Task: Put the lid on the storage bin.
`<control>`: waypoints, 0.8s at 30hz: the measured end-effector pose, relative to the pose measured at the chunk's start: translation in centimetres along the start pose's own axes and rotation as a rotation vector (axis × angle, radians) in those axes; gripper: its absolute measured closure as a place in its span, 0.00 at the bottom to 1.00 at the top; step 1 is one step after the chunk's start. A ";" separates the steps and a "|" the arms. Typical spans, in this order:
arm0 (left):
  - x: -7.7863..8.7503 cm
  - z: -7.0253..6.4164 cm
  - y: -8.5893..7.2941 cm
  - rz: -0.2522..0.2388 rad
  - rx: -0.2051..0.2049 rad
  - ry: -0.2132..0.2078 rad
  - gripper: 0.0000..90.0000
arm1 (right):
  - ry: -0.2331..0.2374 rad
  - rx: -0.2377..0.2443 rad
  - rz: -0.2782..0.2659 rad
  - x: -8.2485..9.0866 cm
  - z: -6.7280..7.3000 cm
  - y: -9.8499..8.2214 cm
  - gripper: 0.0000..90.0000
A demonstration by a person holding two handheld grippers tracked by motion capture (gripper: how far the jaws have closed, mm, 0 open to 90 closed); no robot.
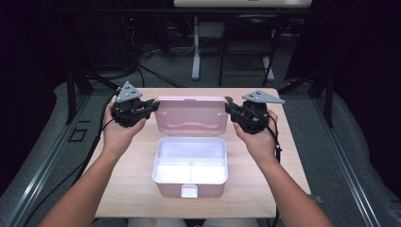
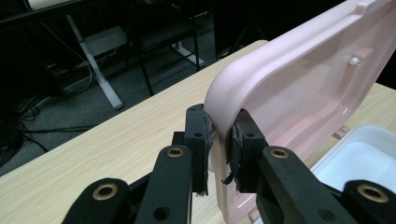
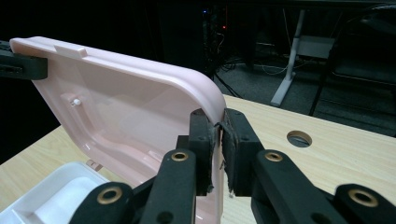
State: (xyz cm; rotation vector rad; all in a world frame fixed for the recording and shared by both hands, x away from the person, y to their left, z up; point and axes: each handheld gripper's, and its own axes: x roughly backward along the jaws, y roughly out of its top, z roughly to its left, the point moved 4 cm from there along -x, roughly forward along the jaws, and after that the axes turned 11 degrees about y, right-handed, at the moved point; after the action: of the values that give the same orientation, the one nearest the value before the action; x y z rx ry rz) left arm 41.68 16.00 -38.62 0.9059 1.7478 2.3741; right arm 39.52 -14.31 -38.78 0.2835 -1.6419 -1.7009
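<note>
while both tongs pinch the lid, the job in hand looks like swinging it about its hinge, so what matters is where the lid sits relative to each grip. left tongs (image 2: 219,149) are pressed onto the left rim of the pink lid (image 1: 191,116), near its upper rounded corner, one pad on the outer face and one on the inner face. right tongs (image 3: 218,151) pinch the opposite rim at the matching right corner, same way, rim sandwiched between the pads. no gap seen at either pair of pads.

lid stands roughly upright, leaning back a little, between the two tongs. its long axis runs left to right across the worktop (image 1: 127,184), from one grip to the other. its hinge edge is at the bottom, where it meets the back of the box (image 1: 190,168). the free edge with the small latch tab is at the top.

box lies on the near side of the lid, towards the person, open, with a white divided tray (image 1: 191,163) inside, latch (image 1: 189,190) on its front wall. both hands are equally near, one per side, level with each other.

judgement: closing means tipping the top edge forward and down towards the person, both hands moving together; uneven motion could twist the lid or drag the box.
</note>
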 end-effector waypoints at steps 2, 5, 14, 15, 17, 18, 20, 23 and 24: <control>0.1 0.0 0.0 -0.001 -0.001 0.000 0.88 | 0.005 -0.002 0.001 0.1 0.1 0.0 0.91; 0.3 -0.2 -0.1 -0.001 -0.011 0.003 0.88 | 0.006 0.004 0.000 0.3 0.3 -0.1 0.91; 1.2 -0.5 -0.3 -0.009 -0.024 -0.001 0.88 | 0.020 0.008 0.001 1.0 0.7 -0.5 0.91; 1.2 -0.5 -0.4 -0.013 -0.020 -0.006 0.88 | 0.021 0.013 0.002 1.1 0.8 -0.5 0.91; 1.4 -0.5 -0.6 -0.017 -0.013 -0.014 0.88 | 0.025 0.013 0.003 1.2 1.0 -0.6 0.91; 1.4 -0.5 -0.6 -0.016 -0.016 -0.015 0.88 | 0.026 0.016 0.004 1.3 1.0 -0.7 0.91; 1.6 -0.6 -0.7 -0.017 -0.025 -0.012 0.88 | 0.027 0.017 0.005 1.4 1.2 -0.7 0.91; 2.0 -0.9 -0.8 -0.015 -0.033 -0.013 0.87 | 0.031 0.020 0.007 1.7 1.3 -0.9 0.91; 2.1 -0.9 -0.9 -0.014 -0.035 -0.016 0.87 | 0.033 0.021 0.008 1.8 1.4 -0.9 0.91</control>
State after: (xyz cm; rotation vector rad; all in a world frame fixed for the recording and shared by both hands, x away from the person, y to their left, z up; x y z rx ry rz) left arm 39.26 16.32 -38.68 0.9015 1.6958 2.3744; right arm 37.09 -14.45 -38.85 0.3132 -1.6360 -1.6651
